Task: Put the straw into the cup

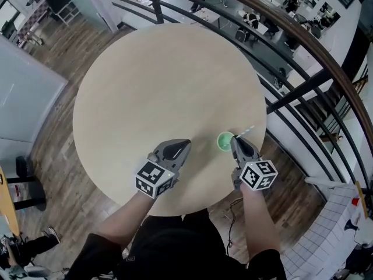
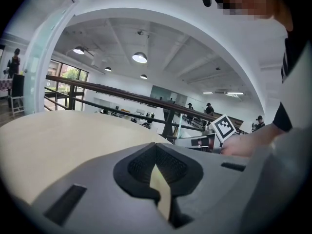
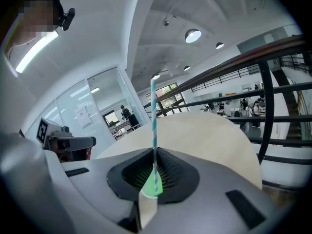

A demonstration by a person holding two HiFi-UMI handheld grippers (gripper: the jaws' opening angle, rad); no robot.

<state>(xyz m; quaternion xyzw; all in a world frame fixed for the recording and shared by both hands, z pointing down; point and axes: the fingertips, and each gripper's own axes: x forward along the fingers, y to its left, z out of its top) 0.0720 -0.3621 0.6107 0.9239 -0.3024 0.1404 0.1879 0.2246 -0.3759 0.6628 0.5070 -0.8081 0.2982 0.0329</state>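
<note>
Green cup (image 1: pixel 225 141) is stood near the right edge of the bench (image 1: pixel 145 86). The striped straw (image 3: pixel 153 121) is clamped in the right gripper (image 1: pixel 235 140) jaws beside the rim. The left gripper (image 1: pixel 184 143) jaws are closed on nothing. If the tilted straw is caught on the rim, the light cup may be tipped.

Round pale worktop (image 1: pixel 151 92) with a small green cup (image 1: pixel 225 141) near its right edge. The right hand-held gripper (image 1: pixel 235 140) has its tip right at the cup, and a striped straw (image 1: pixel 245 132) pokes out from it. The left hand-held gripper (image 1: pixel 185 143) sits off to the cup's left, not touching it.
</note>
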